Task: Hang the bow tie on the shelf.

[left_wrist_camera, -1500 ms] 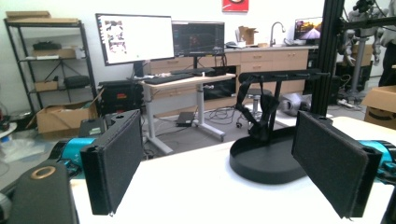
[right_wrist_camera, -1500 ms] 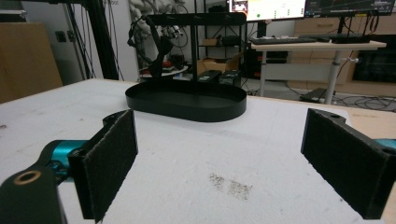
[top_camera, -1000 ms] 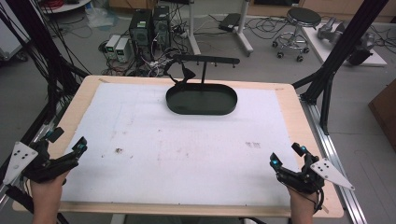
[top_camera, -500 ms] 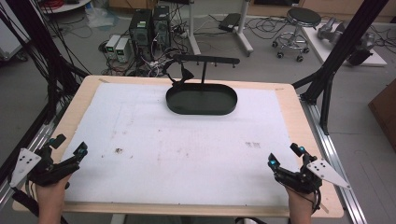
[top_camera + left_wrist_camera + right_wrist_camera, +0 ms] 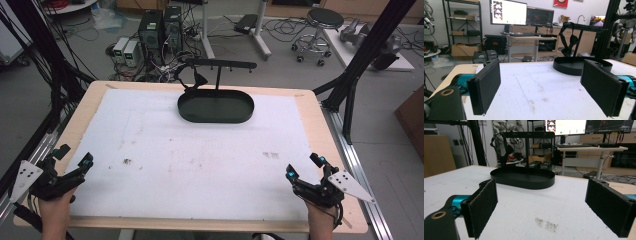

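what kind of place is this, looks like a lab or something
Most likely a robotics or data-collection lab: a work table framed by black rig struts, computer towers and tangled cables on the floor behind it, and desks with lit monitors beyond the black stand tray.

No legible text, label, brand, number or sign appears in any view. In the left gripper view, two monitors (image 5: 508, 12) at about eleven o'clock display bright window content and dark panels, but the characters are too small and blurred to read. A red poster (image 5: 560, 3) at twelve o'clock carries a pale shape that may be a logo; nothing on it can be made out. In the right gripper view, screens (image 5: 565, 127) at about one o'clock show coloured dots and panels without readable lettering. In the high view, faint dark marks on the white table sheet (image 5: 270, 155) at about four o'clock resemble print, yet remain indecipherable.
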A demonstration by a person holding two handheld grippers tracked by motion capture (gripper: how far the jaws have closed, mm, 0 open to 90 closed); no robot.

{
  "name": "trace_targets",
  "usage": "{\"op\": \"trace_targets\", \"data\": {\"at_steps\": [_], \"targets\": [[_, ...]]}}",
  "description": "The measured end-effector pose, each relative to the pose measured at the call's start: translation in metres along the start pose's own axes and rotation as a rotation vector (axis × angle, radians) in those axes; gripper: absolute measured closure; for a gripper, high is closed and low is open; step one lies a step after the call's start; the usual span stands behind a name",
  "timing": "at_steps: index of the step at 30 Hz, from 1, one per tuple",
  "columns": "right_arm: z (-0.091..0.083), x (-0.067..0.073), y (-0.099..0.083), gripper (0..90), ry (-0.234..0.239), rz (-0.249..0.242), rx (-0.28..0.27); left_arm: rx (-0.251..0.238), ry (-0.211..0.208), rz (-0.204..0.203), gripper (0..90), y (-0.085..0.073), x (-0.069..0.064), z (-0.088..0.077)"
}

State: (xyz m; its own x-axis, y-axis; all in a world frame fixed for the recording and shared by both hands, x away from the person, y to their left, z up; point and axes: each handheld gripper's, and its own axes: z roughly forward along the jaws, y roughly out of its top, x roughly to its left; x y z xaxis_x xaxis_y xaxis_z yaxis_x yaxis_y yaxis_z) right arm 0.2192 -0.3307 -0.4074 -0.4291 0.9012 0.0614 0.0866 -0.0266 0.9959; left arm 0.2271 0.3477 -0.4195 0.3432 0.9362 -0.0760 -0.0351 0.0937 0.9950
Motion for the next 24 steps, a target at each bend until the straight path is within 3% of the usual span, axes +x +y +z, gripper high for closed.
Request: {"op": "trace_targets", "data": {"at_steps": [24], "targets": [[0.0004,0.0006,-0.0003,9.9,0.005,0.0,-0.005,0.004,0.005,0.004,16.7,-0.001,0.0007,0.0]]}}
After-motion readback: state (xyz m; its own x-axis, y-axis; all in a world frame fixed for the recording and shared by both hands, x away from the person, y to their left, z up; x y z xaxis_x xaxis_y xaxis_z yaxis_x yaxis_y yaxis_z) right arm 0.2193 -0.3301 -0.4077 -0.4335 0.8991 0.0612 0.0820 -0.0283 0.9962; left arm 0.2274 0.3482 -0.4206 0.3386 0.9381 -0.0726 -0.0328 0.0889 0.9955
